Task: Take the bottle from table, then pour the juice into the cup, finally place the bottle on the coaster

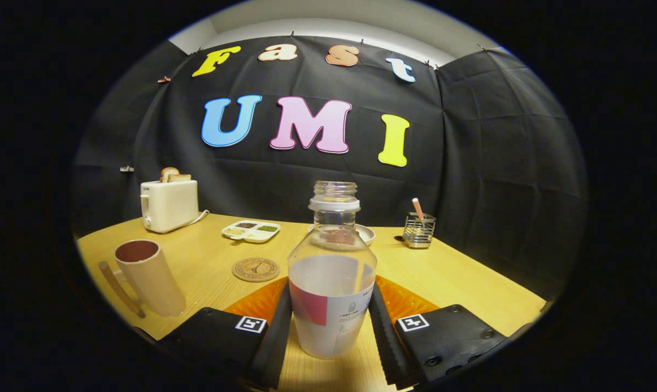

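Gripper (331, 326): fingers are sitting either side of the bottle's lower body, jaws closing in tight on the label band; both pads are looking pressed to its sides, and the base is appearing to rest on the table (448, 272).
Cup (147, 276): standing near left, tall, handle facing out to the left, mouth open and waiting for the pour.
Coaster (256, 269): lying flat just left of the bottle and a little farther back, bare.
Bottle (332, 272): upright between the fingers, uncapped, clear, pale juice filling roughly the lower half.
Handling: I'm judging it light to middling, smooth and slippery, thin walls likely flexing under a hard squeeze.
Hold: staying low on the label looks soundest; liquid will be shifting while tilting left.
Holder (418, 230): far right, well clear.
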